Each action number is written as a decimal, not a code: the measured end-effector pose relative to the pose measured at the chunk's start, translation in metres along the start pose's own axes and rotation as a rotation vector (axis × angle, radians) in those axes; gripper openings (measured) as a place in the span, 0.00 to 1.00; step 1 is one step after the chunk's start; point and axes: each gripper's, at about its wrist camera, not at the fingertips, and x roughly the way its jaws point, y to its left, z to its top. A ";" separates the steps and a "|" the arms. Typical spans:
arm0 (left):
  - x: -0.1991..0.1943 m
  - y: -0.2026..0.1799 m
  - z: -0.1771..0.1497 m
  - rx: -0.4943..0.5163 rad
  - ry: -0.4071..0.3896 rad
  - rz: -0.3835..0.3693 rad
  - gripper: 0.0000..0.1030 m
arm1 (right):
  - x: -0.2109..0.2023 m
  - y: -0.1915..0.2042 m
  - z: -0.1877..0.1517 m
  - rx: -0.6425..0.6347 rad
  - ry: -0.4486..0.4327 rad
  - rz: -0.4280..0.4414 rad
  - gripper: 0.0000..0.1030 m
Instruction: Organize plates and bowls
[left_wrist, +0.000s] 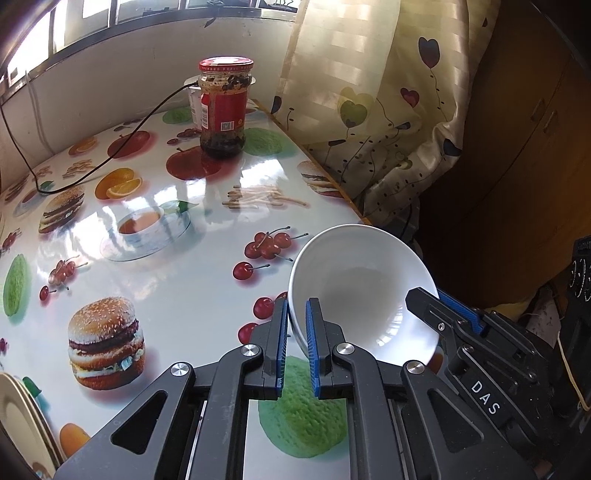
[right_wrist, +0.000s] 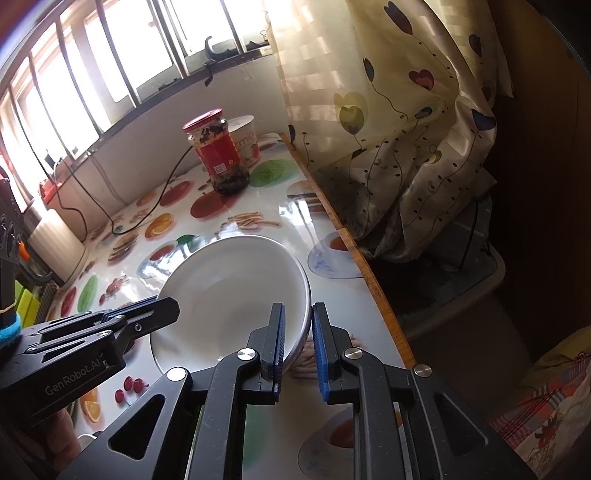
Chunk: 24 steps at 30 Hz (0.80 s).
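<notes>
I have the plain white ceramic bowl (left_wrist: 364, 291) pinched from both sides. My left gripper (left_wrist: 296, 314) has its blue-padded fingers closed on the bowl's left rim, one pad outside the wall and one inside. My right gripper (right_wrist: 298, 325) does the same on the opposite rim, and in the left wrist view I can see its black fingers clamped there. The bowl is tilted, its opening turned toward my cameras, and it sits near the right edge of the glossy table with the fruit-and-burger print (left_wrist: 177, 280). I cannot tell whether its base touches the tabletop or hangs just above it.

As for progress, I judge the job to be in its early or middle part. The bowl is secured but not yet set in any final spot. At the lower left of the left wrist view a stack of cream-coloured plates (left_wrist: 18, 417) lies at the table's edge, well apart from the bowl; that looks like the likely gathering place, though I cannot be sure. No other loose bowl or plate shows in either view.

The red-lidded glass jar of dark sauce (left_wrist: 224, 107) stands far back, out of my way.
</notes>
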 end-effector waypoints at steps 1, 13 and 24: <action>0.000 -0.001 0.000 0.005 -0.001 0.005 0.10 | 0.000 0.001 0.000 0.001 0.000 0.000 0.14; -0.009 0.000 -0.003 -0.002 -0.012 -0.003 0.10 | -0.002 -0.004 0.002 0.001 -0.003 -0.003 0.12; -0.030 0.000 -0.012 0.005 -0.038 -0.007 0.10 | -0.026 0.006 -0.010 0.004 -0.027 0.010 0.12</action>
